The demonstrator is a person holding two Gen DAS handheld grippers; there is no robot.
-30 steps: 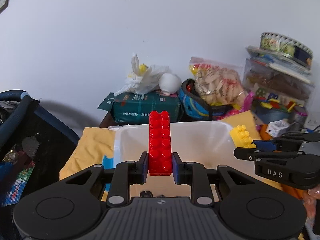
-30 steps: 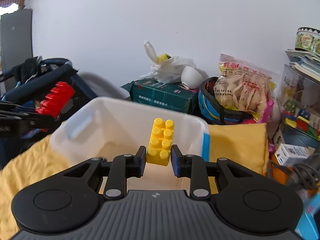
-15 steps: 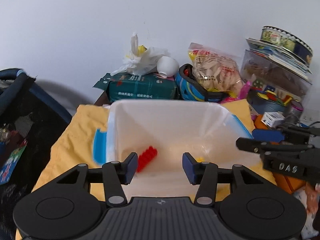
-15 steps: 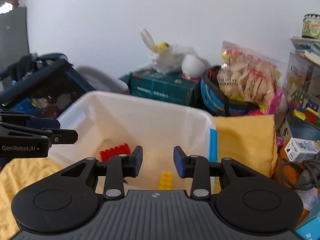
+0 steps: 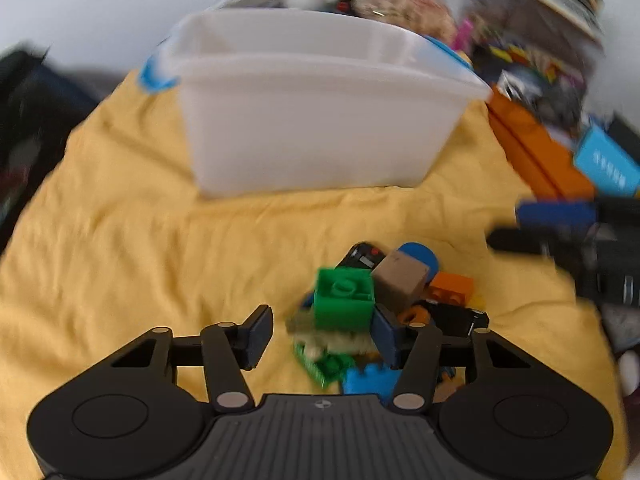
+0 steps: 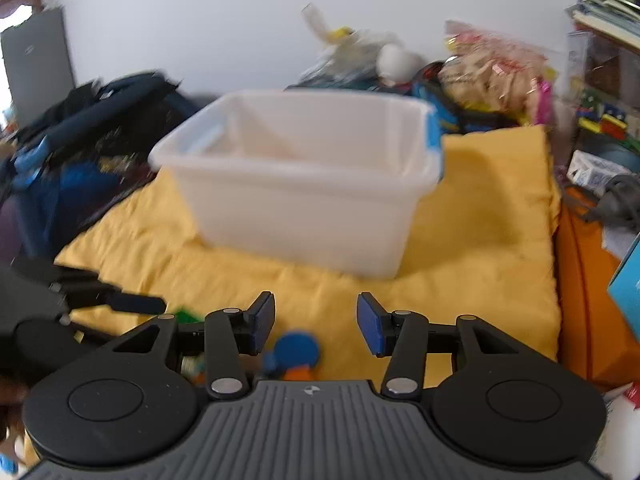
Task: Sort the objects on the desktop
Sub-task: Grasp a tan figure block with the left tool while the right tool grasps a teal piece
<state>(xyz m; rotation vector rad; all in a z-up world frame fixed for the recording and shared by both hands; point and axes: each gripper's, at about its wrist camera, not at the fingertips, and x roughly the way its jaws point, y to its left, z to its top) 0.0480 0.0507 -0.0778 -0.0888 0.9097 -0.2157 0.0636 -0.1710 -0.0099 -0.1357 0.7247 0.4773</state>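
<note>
- left gripper [image 5: 320, 334] tipped down over the yellow cloth [image 5: 140, 248], jaws apart and just been opening wider, nothing pressed by the pads
- right below it, a heap of toy blocks [image 5: 380, 312] on the cloth, in front of the tub
- green block [image 5: 344, 298] sits on top of the heap, showing in the gap between the open fingers; whether it touches the right-hand pad can't be told through the blur
- a tan cube [image 5: 402, 280] leans beside the green one, a blue round piece [image 5: 420, 254] behind it, an orange block [image 5: 452, 286] to the right, a blue studded block [image 5: 370, 380] nearest the camera
- white plastic tub [image 5: 316, 128] stands on the cloth beyond the heap, blue clips on its sides, well apart from the blocks
- right gripper [image 6: 316, 322] is low over the cloth too, jaws apart and just been opening, nothing between the pads
- from the right wrist view the blue round piece [image 6: 296, 352] and a bit of orange peek out just under the jaws
- the tub [image 6: 304, 184] fills the middle of that view, cloth [image 6: 480, 248] spreading out to its right
- cluttered bags and boxes behind, all blurred
</note>
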